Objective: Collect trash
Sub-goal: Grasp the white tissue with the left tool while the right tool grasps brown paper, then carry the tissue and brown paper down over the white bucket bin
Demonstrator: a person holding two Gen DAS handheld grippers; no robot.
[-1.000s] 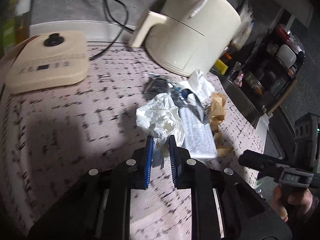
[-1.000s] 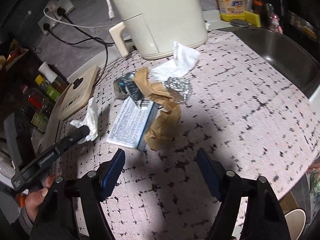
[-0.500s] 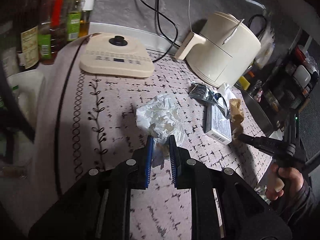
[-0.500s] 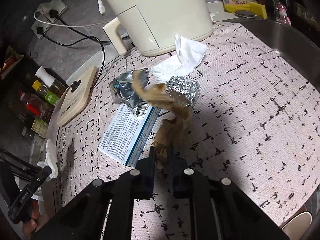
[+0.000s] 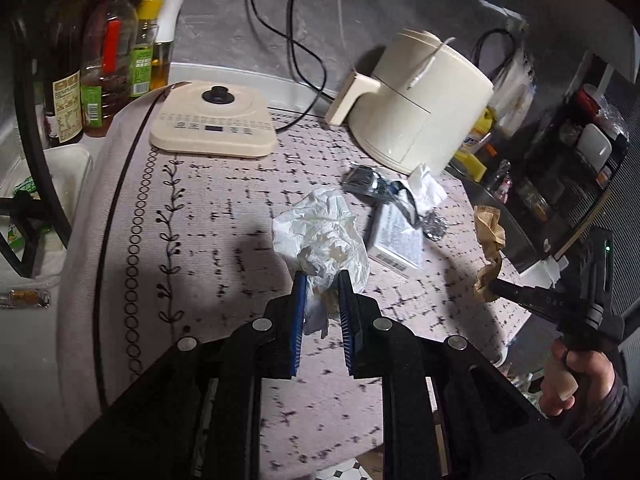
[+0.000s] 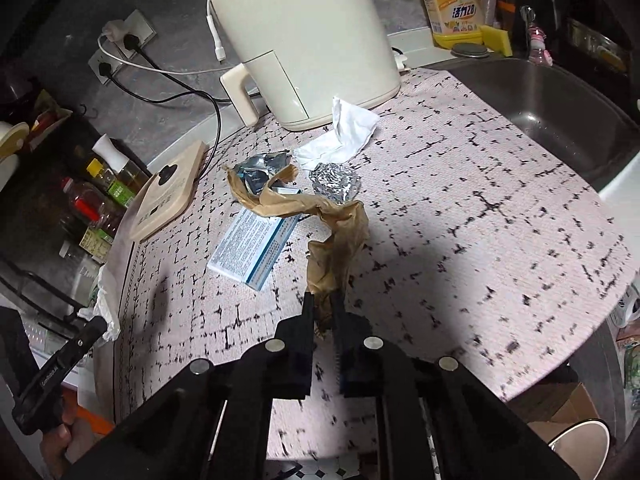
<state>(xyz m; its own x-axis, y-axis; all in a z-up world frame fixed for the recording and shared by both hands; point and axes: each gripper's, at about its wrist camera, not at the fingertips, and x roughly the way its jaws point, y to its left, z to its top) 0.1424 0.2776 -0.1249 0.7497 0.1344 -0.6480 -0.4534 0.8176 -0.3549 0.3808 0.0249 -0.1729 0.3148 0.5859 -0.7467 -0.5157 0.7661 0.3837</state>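
Both grippers hold trash above the table.
The left gripper (image 5: 322, 280) pinches a crumpled white paper (image 5: 320, 236); the right gripper (image 6: 323, 300) pinches brown paper (image 6: 336, 236), near the box (image 6: 254, 250) on the table (image 6: 480, 220).

Premises are presenting as a home kitchen. A cream air fryer (image 6: 308, 40) and a flat induction cooker (image 5: 214, 126) are sitting on a patterned countertop mat (image 6: 480, 216). Cooking oil and sauce bottles (image 5: 104, 80) are standing against the wall. A steel sink (image 6: 552, 112) is adjoining, with a yellow dish detergent bottle (image 6: 452, 8) standing behind it.
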